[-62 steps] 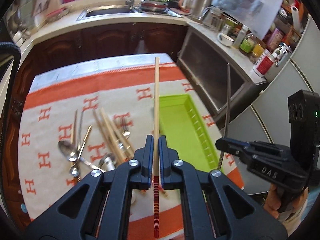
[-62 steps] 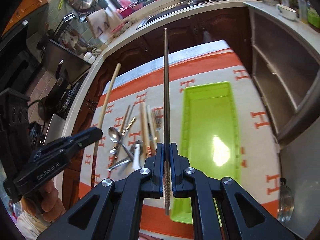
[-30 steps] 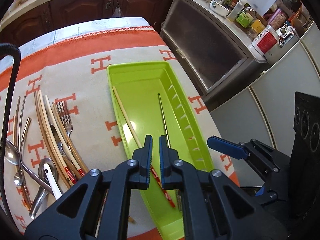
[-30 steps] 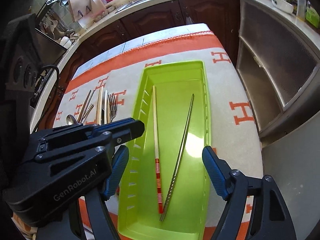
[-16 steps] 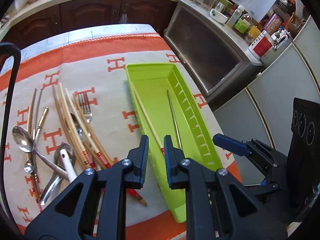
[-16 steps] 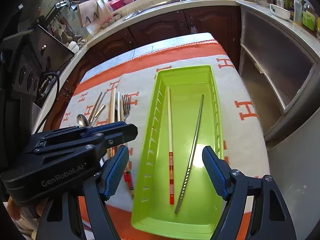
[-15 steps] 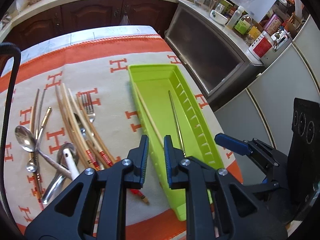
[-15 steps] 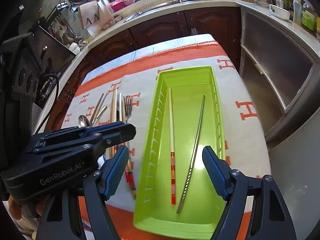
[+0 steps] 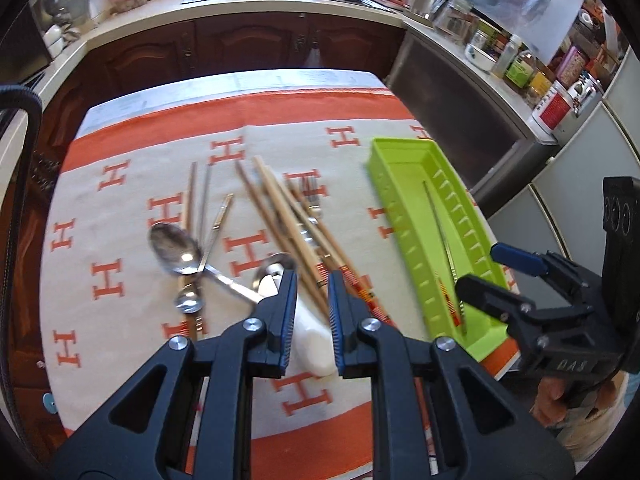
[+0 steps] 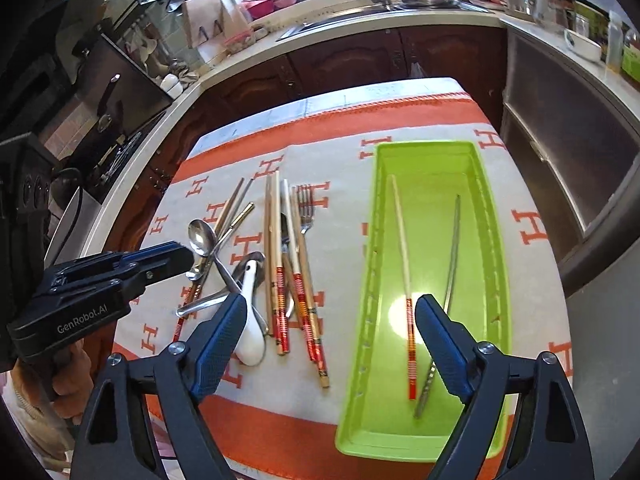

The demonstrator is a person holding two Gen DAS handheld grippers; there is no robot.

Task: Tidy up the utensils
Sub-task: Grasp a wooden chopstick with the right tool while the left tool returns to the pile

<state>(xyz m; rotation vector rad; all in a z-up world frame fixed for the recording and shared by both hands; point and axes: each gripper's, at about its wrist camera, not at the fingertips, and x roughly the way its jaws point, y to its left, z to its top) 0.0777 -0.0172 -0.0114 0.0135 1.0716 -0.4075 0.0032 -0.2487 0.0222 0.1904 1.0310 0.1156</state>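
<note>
A green tray (image 10: 492, 216) on the right of the table holds one wooden chopstick (image 10: 402, 240) and one metal chopstick (image 10: 454, 248). Left of it lie several wooden chopsticks (image 10: 276, 248), a fork (image 10: 306, 208), metal spoons (image 10: 202, 236) and a white ceramic spoon (image 10: 250, 320). My left gripper (image 9: 312, 280) is open a little and empty, above the white spoon (image 9: 312, 332) and the chopsticks (image 9: 280, 216). My right gripper (image 10: 328, 320) is wide open and empty, over the tray's near left edge. The tray (image 9: 384, 184) also shows in the left wrist view.
The table has an orange and cream cloth (image 10: 340, 152) with H marks. Kitchen counters and dark cabinets (image 10: 360, 60) stand beyond the table. A steel unit (image 9: 452, 112) and jars stand to the right of the table.
Both chopsticks were let go into the tray. My left gripper has moved left from the tray to over the loose utensils and opened slightly. My right gripper stays wide open.
</note>
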